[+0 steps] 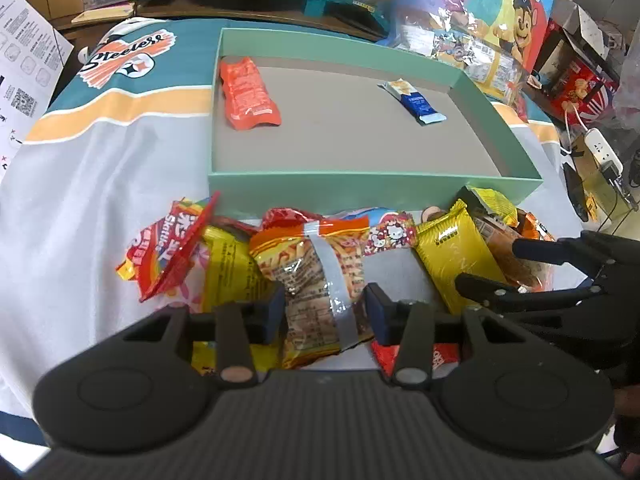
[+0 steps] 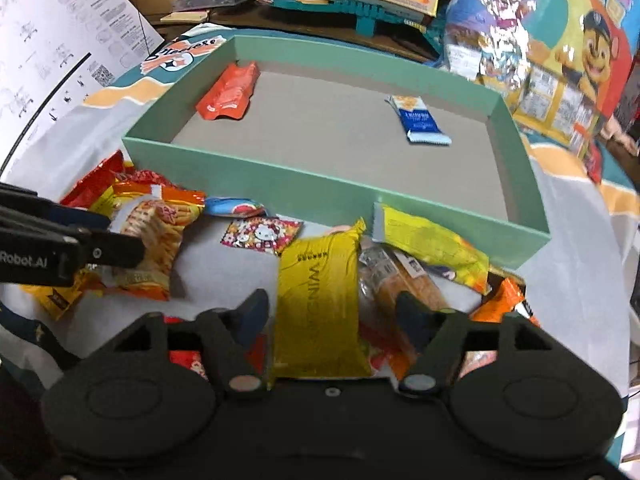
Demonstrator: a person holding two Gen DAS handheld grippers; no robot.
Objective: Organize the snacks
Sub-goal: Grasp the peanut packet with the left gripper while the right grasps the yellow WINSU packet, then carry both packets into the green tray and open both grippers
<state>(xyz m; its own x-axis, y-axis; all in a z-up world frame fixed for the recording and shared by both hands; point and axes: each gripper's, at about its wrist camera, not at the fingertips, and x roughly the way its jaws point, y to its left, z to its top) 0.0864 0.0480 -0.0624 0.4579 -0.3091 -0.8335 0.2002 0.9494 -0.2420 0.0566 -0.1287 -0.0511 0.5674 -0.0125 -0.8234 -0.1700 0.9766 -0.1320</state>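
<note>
Snack packets are being taken from the pile for the green box.

The left tool [image 1: 325, 312] is seen narrowed around an orange noodle-snack packet [image 1: 316, 268], its pads at the packet's sides; a grip is judged likely. The right tool [image 2: 332, 318] is held partly open astride a yellow packet [image 2: 320, 300], with the pads apparently not yet pressed on it. Both packets lie in the heap on the cloth-covered surface [image 1: 100, 184], just in front of the green box [image 1: 372, 182]. Inside it an orange pouch [image 1: 246, 94] and a blue bar [image 1: 416, 100] are already placed, well apart. Next, a firm closing of the right tool, a lift and a carry over the near wall are called for.
</note>
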